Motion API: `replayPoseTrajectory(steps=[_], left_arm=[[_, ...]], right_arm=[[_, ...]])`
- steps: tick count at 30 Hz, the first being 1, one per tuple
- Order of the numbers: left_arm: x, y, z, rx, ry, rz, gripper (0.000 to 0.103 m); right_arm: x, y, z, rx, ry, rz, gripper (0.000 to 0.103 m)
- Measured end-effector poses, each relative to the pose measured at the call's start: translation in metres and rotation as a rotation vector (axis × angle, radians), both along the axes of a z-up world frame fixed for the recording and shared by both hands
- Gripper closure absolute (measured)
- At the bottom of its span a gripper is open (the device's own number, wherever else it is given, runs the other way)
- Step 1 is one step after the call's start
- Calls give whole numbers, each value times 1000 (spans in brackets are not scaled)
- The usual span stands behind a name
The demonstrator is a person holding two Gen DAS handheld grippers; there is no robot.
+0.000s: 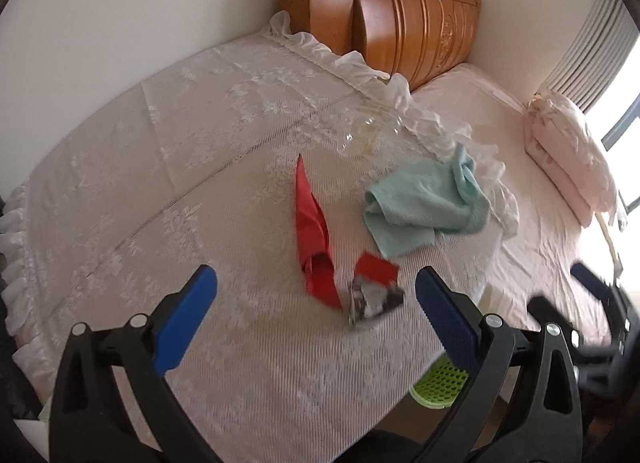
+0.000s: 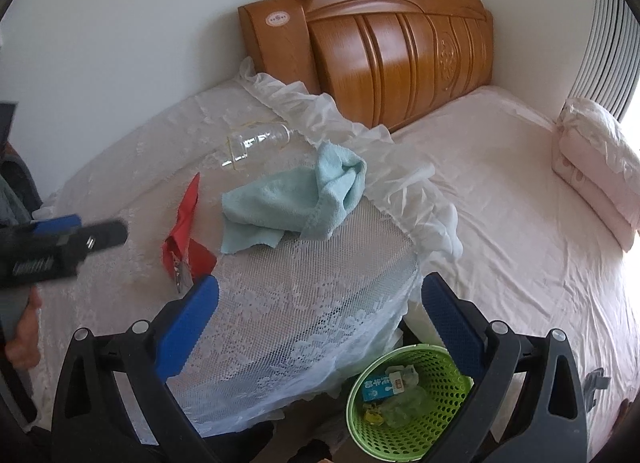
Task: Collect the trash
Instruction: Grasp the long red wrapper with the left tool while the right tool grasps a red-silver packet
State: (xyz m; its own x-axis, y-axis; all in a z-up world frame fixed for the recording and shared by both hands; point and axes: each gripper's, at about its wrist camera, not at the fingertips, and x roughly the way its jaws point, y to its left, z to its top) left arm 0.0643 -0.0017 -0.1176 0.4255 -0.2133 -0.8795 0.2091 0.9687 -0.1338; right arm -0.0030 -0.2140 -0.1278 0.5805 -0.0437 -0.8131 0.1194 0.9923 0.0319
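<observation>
Red wrapper (image 1: 314, 231): my next piece of trash; it lies flat on the lace cover (image 1: 160, 167) of the bench, a long red strip with a torn red scrap and a silvery foil end (image 1: 374, 299) at its near end.
Wrapper against left tongs (image 1: 316, 303): the foil end sits just ahead of my spread blue pads (image 1: 188, 315), nearer the right-hand pad; nothing touches yet.
Left tongs: spread wide, holding nothing.
How I'd grip: come down low over the foil end, straddle the crumpled part where it stands proud of the cloth, and close slowly; my guess is that thin foil will slide and the open lace may snag, so I'd lift only after a firm pinch.
Right tongs (image 2: 316, 303): also spread and empty, hanging over the bench corner, well apart from the wrapper.
Green basket (image 2: 408, 403): on the floor beyond the bench corner from the wrapper, already holding a blue carton and scraps; that is where I judge the wrapper goes.
Towel (image 1: 428, 203): pale blue, just beside the wrapper, toward the bed; I'd keep clear of it.
Clear bottle (image 2: 256, 141): lying on its side beyond the wrapper's far tip, probably later trash.
</observation>
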Motion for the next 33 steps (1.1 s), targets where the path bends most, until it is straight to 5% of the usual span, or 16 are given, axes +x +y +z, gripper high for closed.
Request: replayPoseTrajectory(steps=[11,18,33], left_arm=[[53,-25,-71,39,162,14,46],[57,-24,-83,58,163,13,74],[54,5,-71,29,144,38,77]], right_arm=[[1,12,-20,54,46,-3,2],[2,23,-28,71,61,20,2],[38,67,-46,95,74,150,5]])
